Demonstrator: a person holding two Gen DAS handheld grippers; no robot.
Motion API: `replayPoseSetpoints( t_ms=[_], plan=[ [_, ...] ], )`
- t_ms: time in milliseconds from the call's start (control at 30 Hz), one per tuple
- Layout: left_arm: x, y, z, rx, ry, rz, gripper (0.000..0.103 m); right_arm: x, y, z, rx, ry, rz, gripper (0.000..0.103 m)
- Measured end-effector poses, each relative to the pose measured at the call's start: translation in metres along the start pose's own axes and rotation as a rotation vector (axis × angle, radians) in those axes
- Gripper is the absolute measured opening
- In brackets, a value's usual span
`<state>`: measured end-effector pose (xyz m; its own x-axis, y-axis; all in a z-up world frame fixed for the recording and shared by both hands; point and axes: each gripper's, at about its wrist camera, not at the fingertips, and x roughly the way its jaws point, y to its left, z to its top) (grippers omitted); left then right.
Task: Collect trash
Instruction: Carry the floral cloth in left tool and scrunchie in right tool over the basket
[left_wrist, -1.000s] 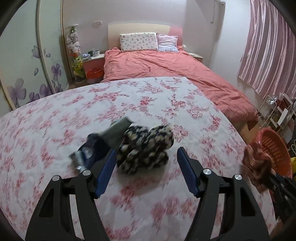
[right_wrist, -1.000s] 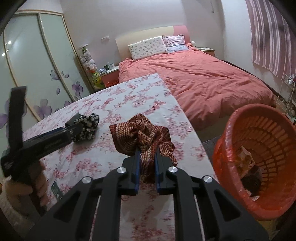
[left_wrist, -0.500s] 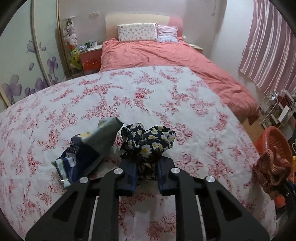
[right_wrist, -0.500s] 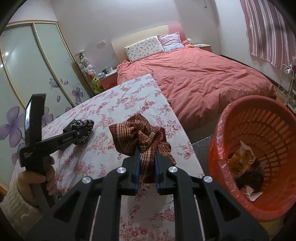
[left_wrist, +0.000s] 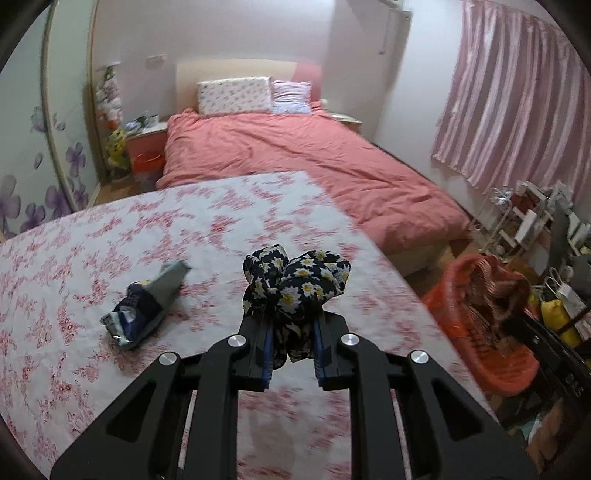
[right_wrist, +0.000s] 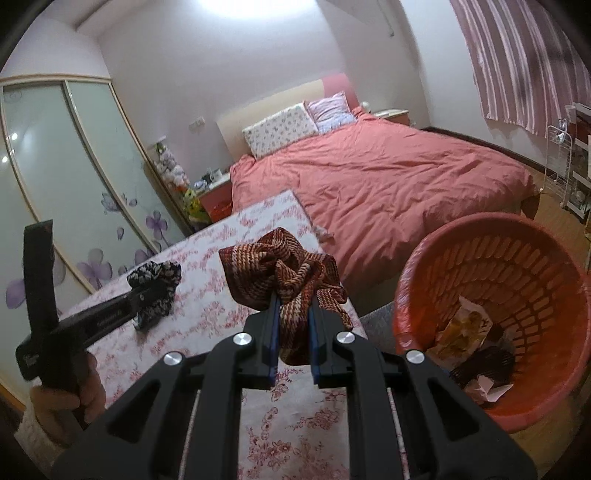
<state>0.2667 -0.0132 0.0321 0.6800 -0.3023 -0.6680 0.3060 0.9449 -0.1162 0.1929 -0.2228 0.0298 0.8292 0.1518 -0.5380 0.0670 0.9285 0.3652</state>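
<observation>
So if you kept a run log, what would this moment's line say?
left gripper: shut on daisy cloth | right gripper: shut on striped cloth | orange basket: some trash inside

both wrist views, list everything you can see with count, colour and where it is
daisy cloth: 1, dark with yellow and white flowers, pinched in the left gripper
striped cloth: 1, red-brown and cream, pinched in the right gripper
wrapper: 1, dark blue and grey, lying on the table left of the daisy cloth
tablecloth: 1, white with pink flowers, covering the table
basket: 1, orange-red, on the floor right of the table, trash inside
bed: 1, salmon cover, behind the table
pillows: 2, floral white and pale pink, at the headboard
curtain: 1, pink striped, right wall
wardrobe: 1, pale doors with purple flowers, left wall
left gripper: 1, black, blue fingers, shut
right gripper: 1, black, blue fingers, shut
hand: 1, holding the left gripper
</observation>
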Motion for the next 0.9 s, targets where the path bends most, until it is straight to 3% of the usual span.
replayPoseSetpoints(
  t_ms=[433,900],
  plan=[
    [-0.017,-0.081,0.001,0.108,-0.036,-0.16,0.016,-0.06,-0.045,0.019,0.075,-0.142,-0.059,0.014],
    [0.011,-0.167,-0.001,0.195,-0.008,-0.328,0.016,-0.089,-0.12,0.026,0.176,-0.21,-0.135,0.014]
  ],
)
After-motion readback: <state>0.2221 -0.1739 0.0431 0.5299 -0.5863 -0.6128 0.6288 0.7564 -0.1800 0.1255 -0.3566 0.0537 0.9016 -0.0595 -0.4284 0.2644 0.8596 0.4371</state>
